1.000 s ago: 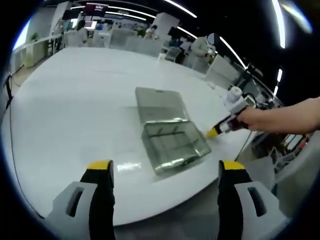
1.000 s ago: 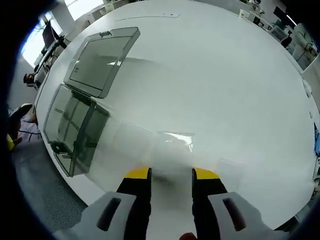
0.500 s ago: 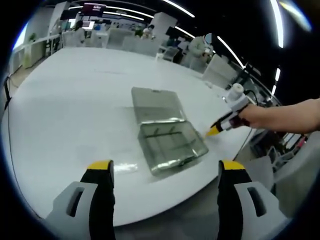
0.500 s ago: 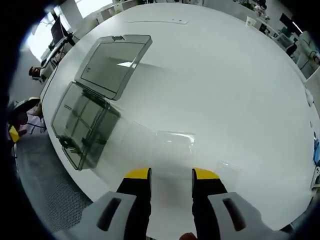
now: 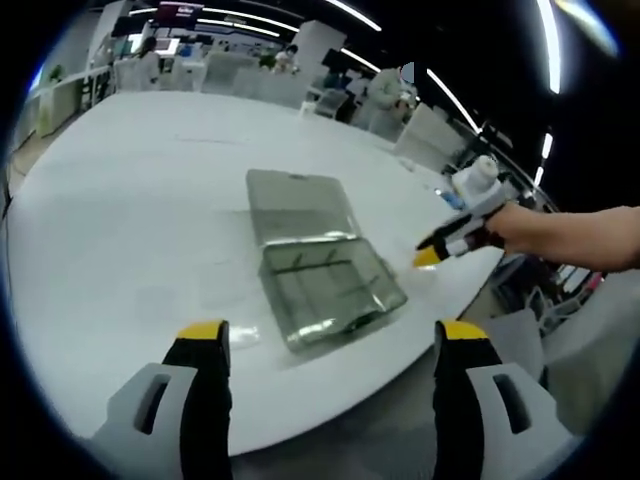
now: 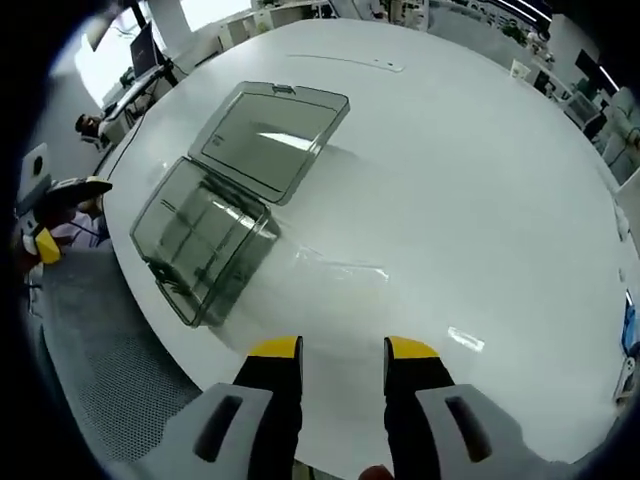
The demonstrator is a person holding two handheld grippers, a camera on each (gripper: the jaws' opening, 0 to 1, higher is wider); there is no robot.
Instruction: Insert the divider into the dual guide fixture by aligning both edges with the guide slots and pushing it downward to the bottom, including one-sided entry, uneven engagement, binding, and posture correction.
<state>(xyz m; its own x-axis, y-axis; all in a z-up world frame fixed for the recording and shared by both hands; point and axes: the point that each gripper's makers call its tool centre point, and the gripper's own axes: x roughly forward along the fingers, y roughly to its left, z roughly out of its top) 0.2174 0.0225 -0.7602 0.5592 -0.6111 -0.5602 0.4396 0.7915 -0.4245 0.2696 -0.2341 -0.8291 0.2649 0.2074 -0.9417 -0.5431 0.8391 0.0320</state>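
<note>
A smoky clear box point(image 5: 325, 290) lies on the white table point(image 5: 130, 200), with its lid point(image 5: 300, 205) folded open flat behind it and thin ribs inside. In the right gripper view the same box point(image 6: 205, 240) and lid point(image 6: 275, 135) sit at upper left. A faint clear piece point(image 6: 335, 268), perhaps the divider, glints on the table beside the box. My left gripper point(image 5: 330, 335) stands wide open above the table's near edge, with nothing between its jaws. My right gripper point(image 6: 342, 350) hovers over the table with a narrow empty gap. From the left gripper view it shows as the right gripper point(image 5: 440, 248), held in a hand just right of the box.
The round table's edge point(image 6: 140, 300) runs close beside the box, with grey floor point(image 6: 100, 370) below. Another small clear glint point(image 6: 465, 340) lies on the table to the right. Chairs and desks point(image 5: 250, 80) stand beyond the far side.
The right gripper view has pulled up and back, so the box looks smaller and more central. The left gripper view shifted slightly; the right gripper stays beside the box.
</note>
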